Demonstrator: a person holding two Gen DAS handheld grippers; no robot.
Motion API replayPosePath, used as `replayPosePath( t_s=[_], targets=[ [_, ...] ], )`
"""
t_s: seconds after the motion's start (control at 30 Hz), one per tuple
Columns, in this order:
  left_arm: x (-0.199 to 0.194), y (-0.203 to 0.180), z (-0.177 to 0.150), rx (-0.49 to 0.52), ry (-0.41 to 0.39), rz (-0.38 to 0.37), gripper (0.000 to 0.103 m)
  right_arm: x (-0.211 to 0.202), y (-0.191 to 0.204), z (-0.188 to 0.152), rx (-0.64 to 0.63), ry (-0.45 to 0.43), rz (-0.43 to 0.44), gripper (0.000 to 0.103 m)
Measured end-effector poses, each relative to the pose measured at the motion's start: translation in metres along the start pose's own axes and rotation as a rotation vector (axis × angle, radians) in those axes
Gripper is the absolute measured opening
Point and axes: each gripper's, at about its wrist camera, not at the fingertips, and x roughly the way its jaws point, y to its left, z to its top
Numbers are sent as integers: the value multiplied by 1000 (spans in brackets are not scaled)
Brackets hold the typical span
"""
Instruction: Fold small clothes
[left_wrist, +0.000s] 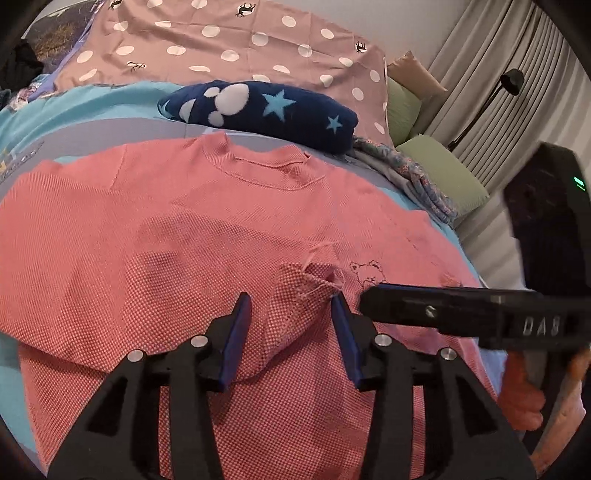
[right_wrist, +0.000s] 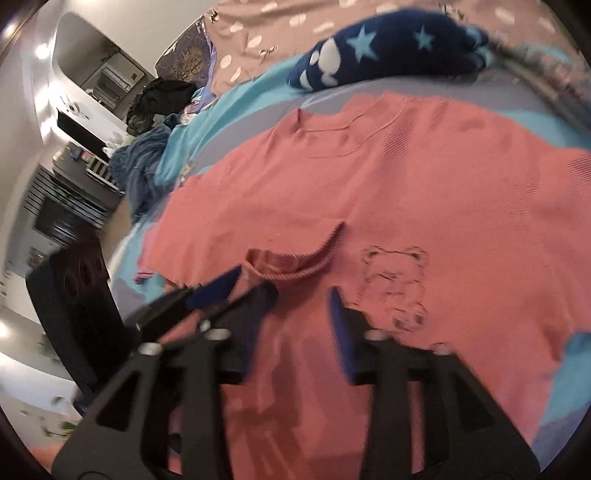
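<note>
A salmon-pink knit top (left_wrist: 155, 236) lies spread on the bed with its neckline (left_wrist: 269, 166) at the far side and a small outlined bear (left_wrist: 367, 275) on it. A sleeve is folded over its middle, cuff (left_wrist: 310, 284) open. My left gripper (left_wrist: 291, 306) is open, its blue pads on either side of the cuff, one pad touching it. My right gripper (right_wrist: 301, 291) is open just above the top (right_wrist: 443, 206), next to the bear (right_wrist: 397, 284). It shows in the left wrist view (left_wrist: 369, 299) beside my left one. The cuff (right_wrist: 295, 264) lies ahead.
A folded navy blanket with stars (left_wrist: 266, 110) lies beyond the neckline, on a blue bedsheet (left_wrist: 74, 107). A pink polka-dot cover (left_wrist: 221, 44) is behind it. Green pillows (left_wrist: 439, 173) and a floor lamp (left_wrist: 513, 83) stand at the right. Dark clothes (right_wrist: 162, 99) are piled at the left.
</note>
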Motion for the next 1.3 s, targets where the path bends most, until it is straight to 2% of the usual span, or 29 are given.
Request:
replayPosePath(
  t_s=[0.07, 0.23, 0.3, 0.33, 0.37, 0.4, 0.43, 0.5, 0.67, 0.77, 0.83, 1.0, 1.17, 1.27, 1.3],
  targets=[
    [-2, 1, -2, 4, 6, -8, 46, 2, -4, 7, 49, -3, 13, 63],
    [-7, -4, -3, 50, 26, -11, 51, 16, -16, 21, 146, 54, 96, 62],
    [-2, -7, -2, 75, 46, -5, 49, 26, -19, 26, 174, 77, 106, 58],
    [0, -9, -2, 90, 58, -2, 37, 30, -21, 28, 190, 85, 108, 51],
    [3, -11, -2, 108, 70, -6, 25, 36, -21, 31, 199, 91, 105, 33],
    [8, -14, -2, 127, 93, -15, 4, 38, -21, 34, 195, 95, 95, 23],
    [10, -16, -2, 134, 98, -1, 4, 40, -19, 36, 184, 102, 78, 5],
    [9, -20, 2, 135, 92, 15, 4, 34, -12, 40, 157, 84, 62, 5],
    [-10, -51, 34, 167, 12, -29, 4, -27, 7, 60, 36, -109, 28, 5],
    [-11, -79, 50, 202, -30, -69, 4, -55, 2, 69, 18, -183, -6, 5],
    [-4, -97, 52, 241, -45, -62, 4, -70, -11, 69, 24, -216, -38, 5],
    [33, -120, 40, 258, 35, -85, 4, -57, -53, 57, 72, -212, -162, 6],
    [54, -123, 23, 280, 102, -48, 5, -34, -83, 47, 118, -173, -200, 6],
    [45, -118, 21, 282, 93, -29, 17, -35, -90, 44, 122, -185, -207, 11],
    [37, -114, 19, 287, 79, -22, 30, -38, -89, 42, 119, -198, -228, 14]
  ],
)
